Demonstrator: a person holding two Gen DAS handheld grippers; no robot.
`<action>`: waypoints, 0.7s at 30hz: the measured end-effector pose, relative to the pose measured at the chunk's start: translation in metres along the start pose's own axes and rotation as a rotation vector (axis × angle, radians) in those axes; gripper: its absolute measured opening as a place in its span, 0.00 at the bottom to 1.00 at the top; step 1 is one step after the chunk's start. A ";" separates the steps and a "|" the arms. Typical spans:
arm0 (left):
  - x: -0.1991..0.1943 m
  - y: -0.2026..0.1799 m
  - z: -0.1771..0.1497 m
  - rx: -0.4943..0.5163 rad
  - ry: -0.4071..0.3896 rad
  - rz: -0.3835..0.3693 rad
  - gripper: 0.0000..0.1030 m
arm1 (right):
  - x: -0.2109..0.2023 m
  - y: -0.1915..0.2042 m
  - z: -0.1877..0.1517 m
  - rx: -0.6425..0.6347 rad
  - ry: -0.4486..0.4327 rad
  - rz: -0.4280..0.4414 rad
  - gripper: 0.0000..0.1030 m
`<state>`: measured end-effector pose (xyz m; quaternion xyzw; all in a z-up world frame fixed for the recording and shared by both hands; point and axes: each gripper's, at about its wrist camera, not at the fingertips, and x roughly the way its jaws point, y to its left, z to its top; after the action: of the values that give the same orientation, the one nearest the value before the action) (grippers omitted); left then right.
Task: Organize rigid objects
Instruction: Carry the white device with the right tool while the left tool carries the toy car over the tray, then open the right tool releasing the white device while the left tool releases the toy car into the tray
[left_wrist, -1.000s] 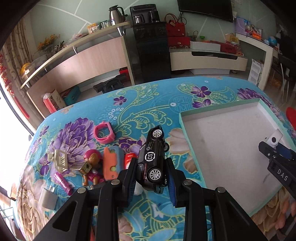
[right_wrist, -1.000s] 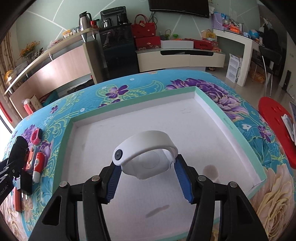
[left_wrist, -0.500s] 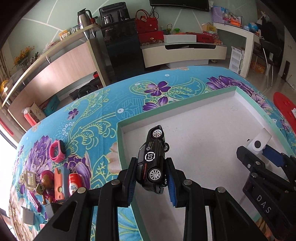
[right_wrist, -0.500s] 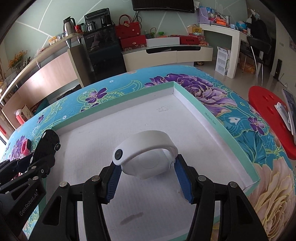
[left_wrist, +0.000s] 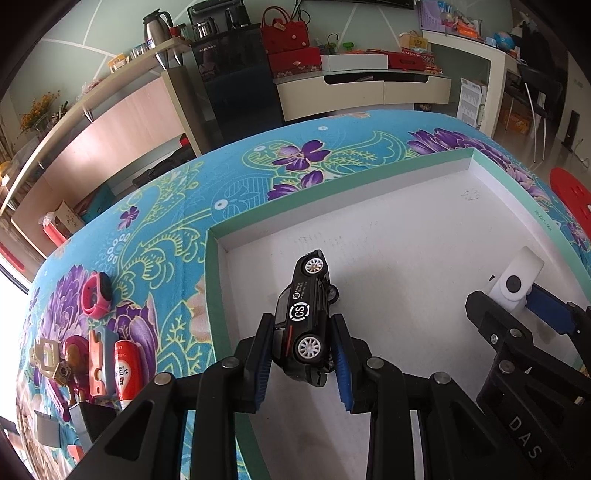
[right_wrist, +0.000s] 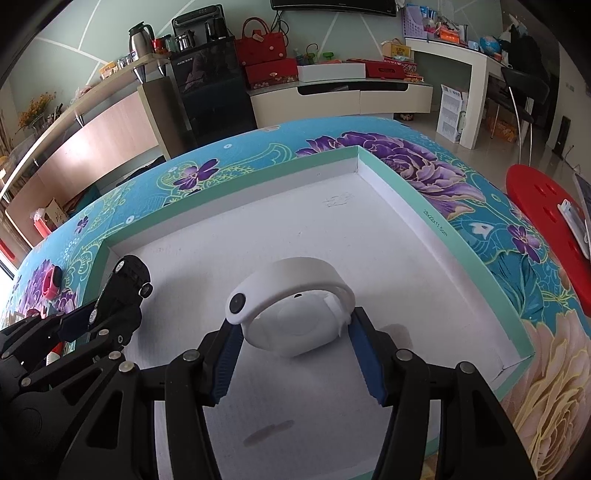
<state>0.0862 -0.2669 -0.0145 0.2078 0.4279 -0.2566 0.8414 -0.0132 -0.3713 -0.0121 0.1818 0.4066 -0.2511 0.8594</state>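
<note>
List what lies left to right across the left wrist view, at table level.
pink watch → orange toy → red tube → box left wall → black car in left gripper → white watch in right gripper

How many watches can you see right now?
2. The white watch is clamped in the right gripper over the box. The pink watch lies on the floral tablecloth, left of the box. Others may be hidden among the toys.
</note>
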 end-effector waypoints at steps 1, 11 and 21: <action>0.001 0.000 -0.001 -0.002 0.005 -0.002 0.32 | 0.000 0.000 0.000 -0.003 0.000 -0.002 0.58; 0.003 0.001 -0.002 -0.015 0.019 -0.010 0.35 | 0.001 0.001 0.001 -0.008 0.000 -0.005 0.59; -0.019 0.019 0.000 -0.070 -0.019 0.005 0.59 | -0.006 0.003 0.003 -0.001 -0.032 0.010 0.69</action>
<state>0.0877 -0.2473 0.0038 0.1770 0.4282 -0.2415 0.8526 -0.0132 -0.3685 -0.0054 0.1792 0.3920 -0.2493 0.8672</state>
